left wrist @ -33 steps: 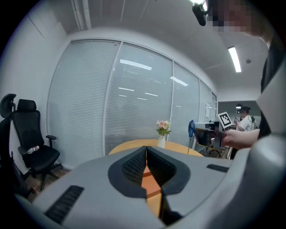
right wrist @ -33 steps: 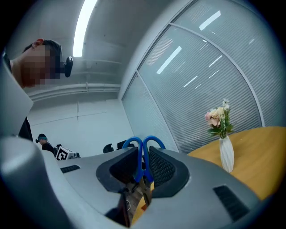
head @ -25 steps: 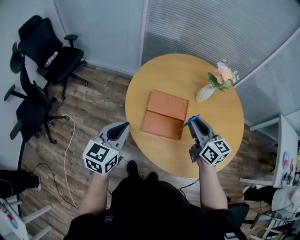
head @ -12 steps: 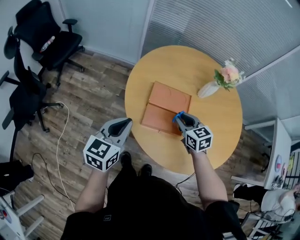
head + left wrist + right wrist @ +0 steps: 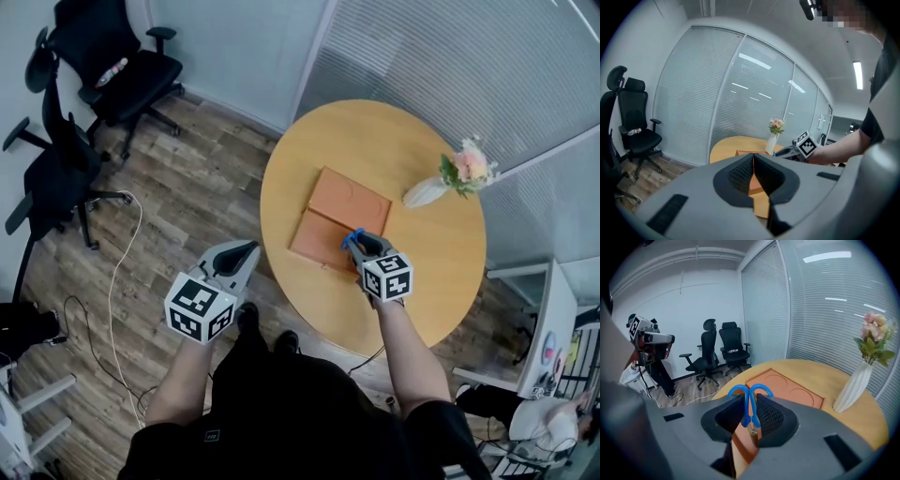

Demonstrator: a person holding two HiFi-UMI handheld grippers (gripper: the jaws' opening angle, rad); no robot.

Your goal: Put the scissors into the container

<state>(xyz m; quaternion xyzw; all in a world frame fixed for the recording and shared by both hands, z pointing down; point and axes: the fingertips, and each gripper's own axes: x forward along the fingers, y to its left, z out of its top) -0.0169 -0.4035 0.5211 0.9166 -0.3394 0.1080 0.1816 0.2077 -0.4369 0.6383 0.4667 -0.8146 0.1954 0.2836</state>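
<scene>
Pinching the light, stiff scissors [image 5: 749, 406] just below their blue loops, the right gripper [image 5: 357, 243] hangs over the orange container [image 5: 349, 202] on the worktop [image 5: 431, 262]; slick plastic probably needs that firm hold; the left gripper [image 5: 240, 255] is closed, empty.

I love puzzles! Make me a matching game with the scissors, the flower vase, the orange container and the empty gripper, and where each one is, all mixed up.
Things:
1. scissors
2. flower vase
3. orange container
4. left gripper

Places:
A. over the wooden floor, beside the table
B. lying flat in the middle of the table
C. pinched in the right gripper
D. standing near the table's right edge

Pairs: 1-C, 2-D, 3-B, 4-A
</scene>
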